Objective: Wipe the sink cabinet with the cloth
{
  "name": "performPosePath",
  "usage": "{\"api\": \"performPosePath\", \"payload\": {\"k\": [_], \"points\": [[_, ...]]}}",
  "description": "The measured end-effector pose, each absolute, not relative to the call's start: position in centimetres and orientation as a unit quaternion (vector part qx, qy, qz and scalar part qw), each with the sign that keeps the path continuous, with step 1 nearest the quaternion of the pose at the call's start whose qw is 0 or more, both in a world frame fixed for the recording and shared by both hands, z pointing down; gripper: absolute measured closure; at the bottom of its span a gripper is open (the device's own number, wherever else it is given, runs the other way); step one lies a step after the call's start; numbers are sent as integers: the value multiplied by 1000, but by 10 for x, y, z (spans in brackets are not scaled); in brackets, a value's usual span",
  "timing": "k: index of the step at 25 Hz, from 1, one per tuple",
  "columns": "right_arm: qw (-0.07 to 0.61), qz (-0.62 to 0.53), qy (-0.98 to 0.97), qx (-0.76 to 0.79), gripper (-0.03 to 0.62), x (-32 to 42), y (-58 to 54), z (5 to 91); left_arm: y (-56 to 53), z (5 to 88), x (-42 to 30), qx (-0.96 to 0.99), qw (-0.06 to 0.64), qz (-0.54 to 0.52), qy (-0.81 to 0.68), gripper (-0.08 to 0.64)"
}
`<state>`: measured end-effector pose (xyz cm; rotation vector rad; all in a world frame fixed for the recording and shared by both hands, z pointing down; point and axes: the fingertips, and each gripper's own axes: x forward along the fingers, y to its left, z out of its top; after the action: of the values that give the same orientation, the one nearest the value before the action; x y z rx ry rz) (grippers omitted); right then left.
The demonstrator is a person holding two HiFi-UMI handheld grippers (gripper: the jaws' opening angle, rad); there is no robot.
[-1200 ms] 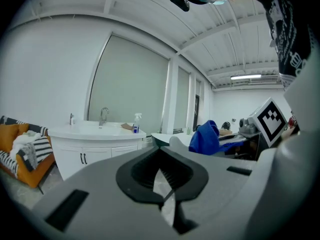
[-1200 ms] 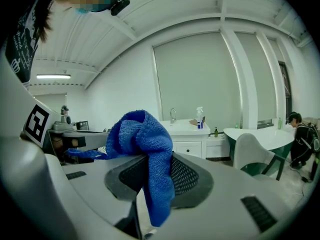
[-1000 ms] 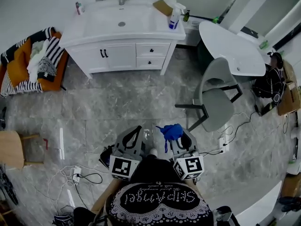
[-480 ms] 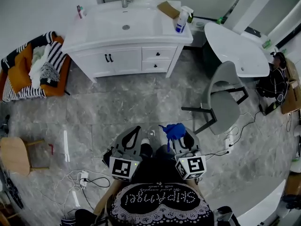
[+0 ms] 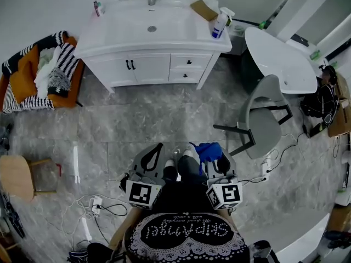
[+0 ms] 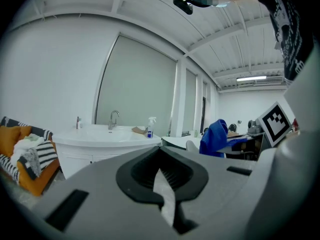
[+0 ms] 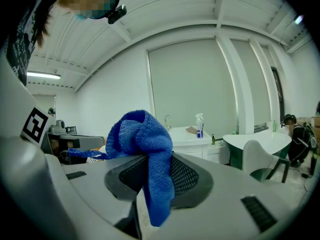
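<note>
Right gripper [image 7: 150,186]: jaws closed on the blue cloth [image 7: 147,144]. The cloth was pinched at a fold. One bunch stood up above the jaws and a loose tail hung below them.

Left gripper [image 6: 165,196]: jaws together, nothing between them. It was held level with the right gripper, just to its left.

Sink cabinet [image 5: 149,51]: well ahead of both grippers, across bare floor, no contact. A spray bottle [image 5: 220,23] stood on its top, ahead and slightly right of the right gripper. A grey chair [image 5: 258,119] stood ahead and to the right.

Judgement on the cloth: terry-like pile, so light, soft and limp. It should drape and fold under pressure, with no risk of breaking. The grip near mid-fold looked secure. The upper bunch seems the best face to press flat on the cabinet. The hanging tail could drag or snag on the drawer knobs.

Wiping not yet begun.
</note>
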<state>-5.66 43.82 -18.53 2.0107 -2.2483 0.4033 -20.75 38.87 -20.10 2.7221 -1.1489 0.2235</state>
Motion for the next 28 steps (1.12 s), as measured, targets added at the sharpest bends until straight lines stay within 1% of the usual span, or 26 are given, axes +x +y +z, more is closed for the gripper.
{"api": "performPosePath", "payload": {"k": [10,20,28], "points": [[50,148,-758,633,476,-43,389,-182,355,-196,-195,913,98,82,-388,557],[52,132,-793,592,476,-5,320,-187,295,-207,-132,923,78,50,-374,557],[53,130,-795,590,476,39,281,-187,257,-209,-87,923,69,52,-375,557]]}}
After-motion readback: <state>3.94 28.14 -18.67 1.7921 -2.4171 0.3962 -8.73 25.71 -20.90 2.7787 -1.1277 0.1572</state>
